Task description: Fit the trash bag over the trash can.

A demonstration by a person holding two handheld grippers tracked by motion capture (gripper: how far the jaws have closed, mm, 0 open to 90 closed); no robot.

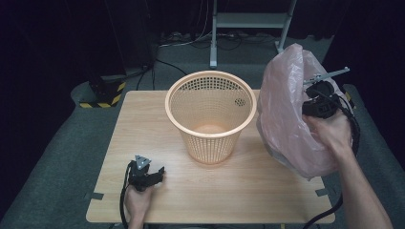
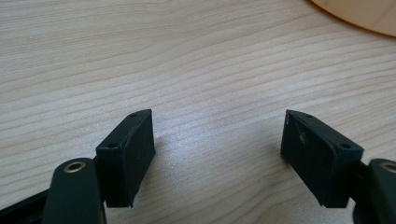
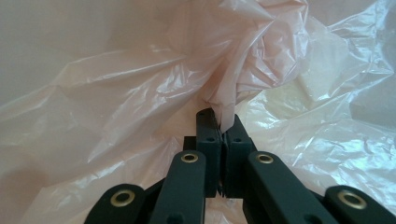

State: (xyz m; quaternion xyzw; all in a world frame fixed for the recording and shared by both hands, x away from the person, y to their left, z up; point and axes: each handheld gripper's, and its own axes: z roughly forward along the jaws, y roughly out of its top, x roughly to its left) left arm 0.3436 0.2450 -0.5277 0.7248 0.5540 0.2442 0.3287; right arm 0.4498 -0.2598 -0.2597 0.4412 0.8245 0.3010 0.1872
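Observation:
A thin pink plastic bag (image 1: 286, 114) hangs billowed above the table's right side. My right gripper (image 1: 319, 102) is shut on a pinched fold of the bag (image 3: 140, 93), held up off the table; the film rises from between the closed jaws at my right gripper (image 3: 223, 122). An orange mesh basket (image 1: 210, 112) stands upright at the table's middle, its inside bare. Near the front left edge my left gripper (image 1: 154, 174) rests low on the wood. In its own view my left gripper (image 2: 217, 158) stands open, with bare tabletop between its jaws.
The light wooden table (image 1: 157, 138) sits on grey floor covering. A metal stand (image 1: 248, 21) and cables lie behind it. A black post base with yellow-black tape (image 1: 107, 93) stands at the back left. The basket's foot (image 2: 359, 11) peeks in at the left gripper view's top right.

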